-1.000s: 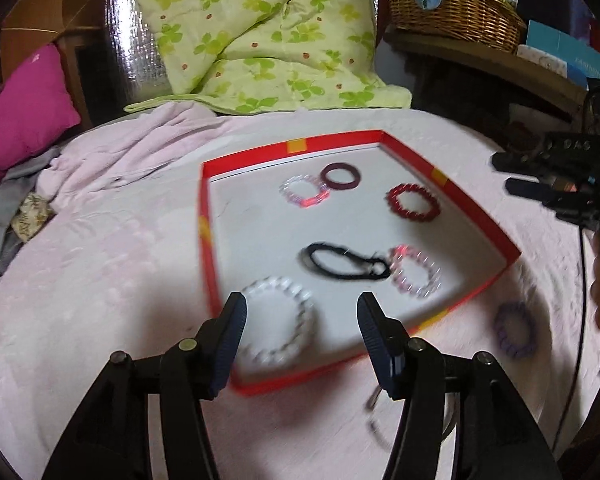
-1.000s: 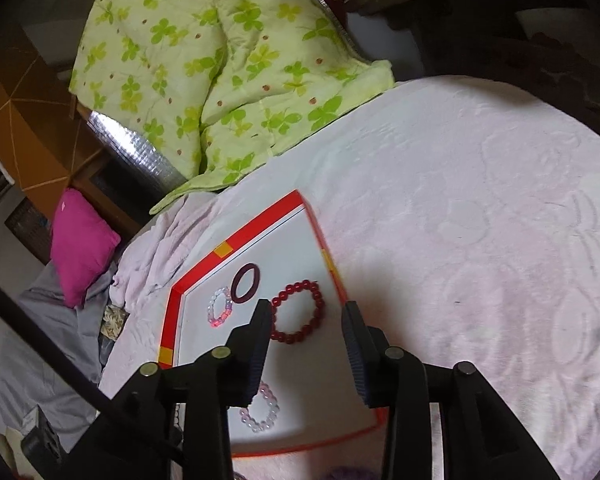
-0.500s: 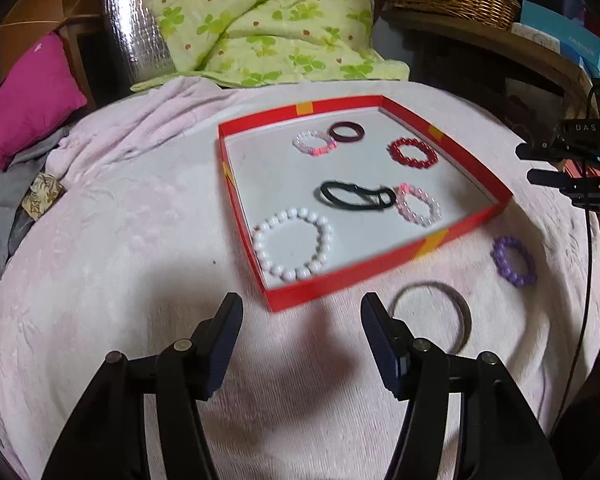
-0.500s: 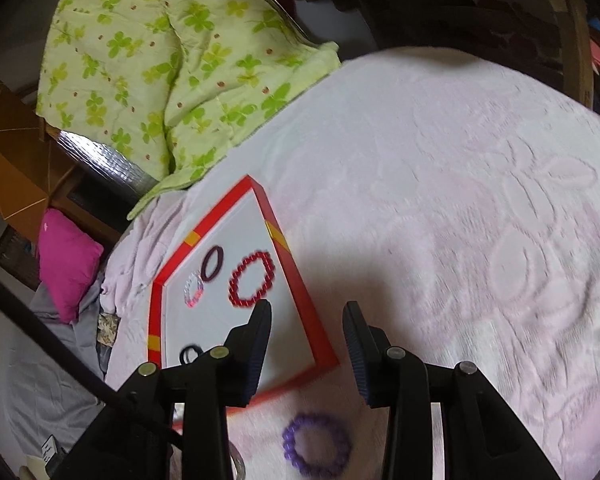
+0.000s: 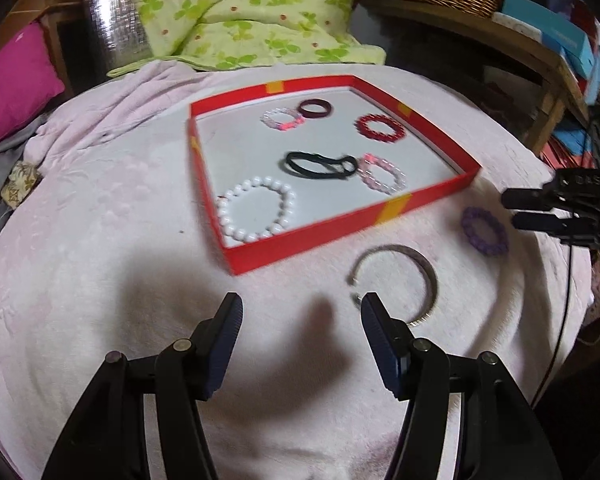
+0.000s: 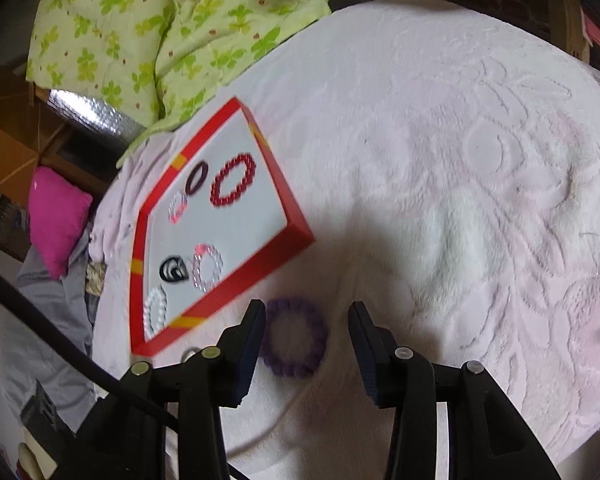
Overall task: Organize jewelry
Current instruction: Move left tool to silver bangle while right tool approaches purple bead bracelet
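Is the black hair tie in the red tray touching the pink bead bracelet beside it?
Touching. In the left wrist view the black hair tie's right end lies against the pink bead bracelet's rim, with no white tray floor visible between them.

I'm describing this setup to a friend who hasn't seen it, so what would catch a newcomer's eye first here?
Probably the red tray in the middle of the pale pink blanket, holding six bracelets and bands, the white bead bracelet at its near corner boldest. Next, two pieces lying outside it on the blanket: a purple bracelet in front of the open right gripper, and a silver bangle beside the open left gripper.
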{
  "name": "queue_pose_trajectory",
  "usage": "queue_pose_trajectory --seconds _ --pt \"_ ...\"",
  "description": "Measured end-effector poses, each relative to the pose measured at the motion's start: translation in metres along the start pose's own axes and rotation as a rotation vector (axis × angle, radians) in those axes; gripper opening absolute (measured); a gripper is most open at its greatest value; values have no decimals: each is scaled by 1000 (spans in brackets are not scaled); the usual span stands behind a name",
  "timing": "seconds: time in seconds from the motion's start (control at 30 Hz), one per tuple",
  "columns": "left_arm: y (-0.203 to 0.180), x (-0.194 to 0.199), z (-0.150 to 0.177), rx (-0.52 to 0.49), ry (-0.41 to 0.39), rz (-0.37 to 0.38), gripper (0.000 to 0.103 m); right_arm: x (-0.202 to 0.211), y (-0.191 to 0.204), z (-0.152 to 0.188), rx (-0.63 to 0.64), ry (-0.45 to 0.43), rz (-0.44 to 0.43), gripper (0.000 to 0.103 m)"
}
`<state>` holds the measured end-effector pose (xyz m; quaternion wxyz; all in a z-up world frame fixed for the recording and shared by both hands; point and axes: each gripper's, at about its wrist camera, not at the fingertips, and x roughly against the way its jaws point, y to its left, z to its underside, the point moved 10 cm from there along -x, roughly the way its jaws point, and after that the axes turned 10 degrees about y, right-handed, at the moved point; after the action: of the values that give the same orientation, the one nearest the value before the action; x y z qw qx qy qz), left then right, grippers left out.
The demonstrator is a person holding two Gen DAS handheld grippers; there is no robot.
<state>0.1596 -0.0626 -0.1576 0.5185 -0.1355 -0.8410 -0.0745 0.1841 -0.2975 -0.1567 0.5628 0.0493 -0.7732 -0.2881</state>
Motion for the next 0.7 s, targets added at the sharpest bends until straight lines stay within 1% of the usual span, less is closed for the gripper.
queue_pose_trajectory --seconds 0.2,0.33,0.4,0.43,0.47,0.5,0.57,0.7 --pt "-22 -5 8 -81 19 14 63 -13 7 1 56 13 66 46" --pt "-33 -6 11 -127 25 15 64 -25 12 1 138 25 157 48" --pt "-35 -7 13 -137 31 17 64 -27 16 1 197 11 221 43" --pt "-35 -8 13 -139 33 15 64 -28 17 1 216 9 244 41" --pt "-35 -8 14 -140 35 13 64 -28 17 1 228 8 256 40" --pt "-34 -8 14 -138 35 12 64 -26 16 0 223 8 248 41" --pt "-33 -8 13 -132 35 14 64 -19 14 -4 177 2 196 41" --pt "-30 -7 12 -119 31 16 64 -5 11 -12 143 -41 154 41"
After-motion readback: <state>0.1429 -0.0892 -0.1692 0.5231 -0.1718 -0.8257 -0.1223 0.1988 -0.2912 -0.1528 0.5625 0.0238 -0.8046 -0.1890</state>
